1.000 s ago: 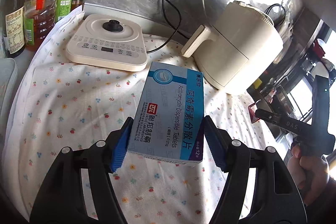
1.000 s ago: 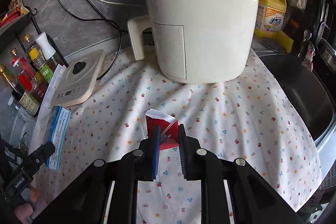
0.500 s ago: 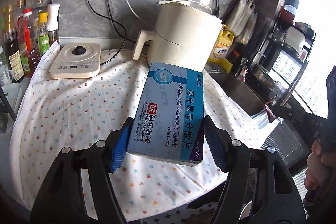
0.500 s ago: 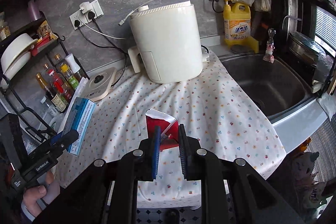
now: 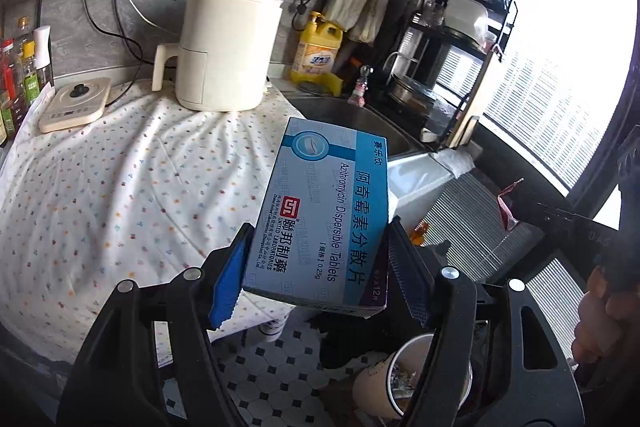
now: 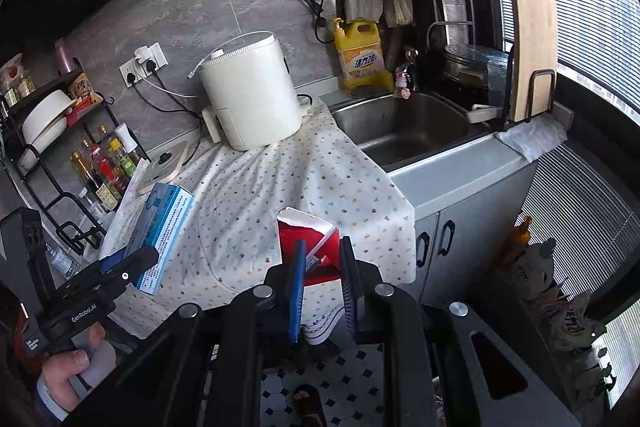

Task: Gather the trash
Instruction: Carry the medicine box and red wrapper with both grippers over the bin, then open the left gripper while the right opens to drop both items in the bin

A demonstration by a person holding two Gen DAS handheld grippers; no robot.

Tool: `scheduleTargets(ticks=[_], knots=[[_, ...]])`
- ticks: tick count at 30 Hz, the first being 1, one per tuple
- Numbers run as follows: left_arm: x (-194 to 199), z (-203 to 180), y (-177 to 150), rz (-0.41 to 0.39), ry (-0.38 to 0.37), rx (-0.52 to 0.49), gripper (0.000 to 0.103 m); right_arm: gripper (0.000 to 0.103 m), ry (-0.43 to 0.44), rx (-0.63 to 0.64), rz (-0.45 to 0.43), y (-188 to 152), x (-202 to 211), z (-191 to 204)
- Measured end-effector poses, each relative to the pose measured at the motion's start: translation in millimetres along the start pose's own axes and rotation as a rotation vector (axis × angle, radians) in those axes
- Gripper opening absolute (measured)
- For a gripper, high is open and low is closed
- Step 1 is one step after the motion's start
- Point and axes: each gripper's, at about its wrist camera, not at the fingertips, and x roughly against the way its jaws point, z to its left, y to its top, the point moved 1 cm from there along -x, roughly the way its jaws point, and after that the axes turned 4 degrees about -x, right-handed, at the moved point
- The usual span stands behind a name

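A blue medicine box [image 5: 320, 195] with Chinese and English print sits crosswise between the blue pads of my left gripper [image 5: 318, 267], which is shut on it and held out past the counter edge. The right wrist view shows the same box [image 6: 164, 227] and the left gripper [image 6: 124, 263] at the lower left, with a hand behind. My right gripper [image 6: 322, 267] is shut on a torn red-and-white wrapper [image 6: 306, 237]. From the left wrist, that wrapper [image 5: 506, 205] shows at the far right. A paper cup [image 5: 380, 383] with scraps stands on the floor below.
A white air fryer [image 5: 224, 51] and a flat cream appliance [image 5: 74, 101] stand on the flowered cloth [image 5: 100, 187]. The steel sink [image 6: 400, 131], a yellow detergent bottle [image 6: 360, 57], a dish rack with a cutting board [image 6: 532, 47] and grey cabinet doors [image 6: 460, 239] lie to the right. Sauce bottles [image 6: 104, 167] stand on the left.
Both grippers have drawn back and up from the counter with their loads still held. The views now take in the sink, the cabinet front, the tiled floor and the cup below.
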Motion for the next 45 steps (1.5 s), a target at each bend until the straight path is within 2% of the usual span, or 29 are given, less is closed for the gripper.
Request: scheduleTargets(ticks=[11,20,22,24,25,32,35,36,37,39,43,45], knots=[[-22,-107,-55,0.133,-0.129,-0.094,0.067,0.017,-0.107,-0.157,0.033,-73,50,-108],[-50,-170,-108,0.281,-0.207,-0.192,0.067,0.019,-0.168,-0.305,0.103,-150,51,-176],[-57,-180,-118,0.310,-0.220,-0.211,0.067,0.021,-0.164,-0.342,0.131,-169,43,-190],[-64,-189,-127,0.336,-0.229,-0.232,0.067,0.050,-0.179,-0.376,0.143,-188,41,-204],[-67,-193,-131,0.347,-0.236,-0.240,0.067,0.052,-0.195,-0.389,0.143,-195,42,-209],[-90,-222,-157,0.421,-0.287,-0.287,0.067,0.058,-0.244,-0.492,0.138,-226,63,-243],[-99,-237,-167,0.453,-0.336,-0.286,0.068,0.062,-0.266,-0.513,0.119,-230,77,-250],[-103,-242,-170,0.464,-0.347,-0.285,0.072,0.064,-0.272,-0.519,0.110,-231,82,-252],[-106,-246,-171,0.471,-0.347,-0.284,0.083,0.065,-0.276,-0.523,0.104,-231,86,-253],[-107,-253,-172,0.462,-0.345,-0.284,0.093,0.067,-0.284,-0.527,0.093,-232,93,-256],[-104,-260,-170,0.467,-0.337,-0.294,0.094,0.069,-0.281,-0.527,0.083,-234,102,-256],[-100,-258,-166,0.462,-0.331,-0.292,0.095,0.074,-0.276,-0.524,0.078,-232,105,-254]])
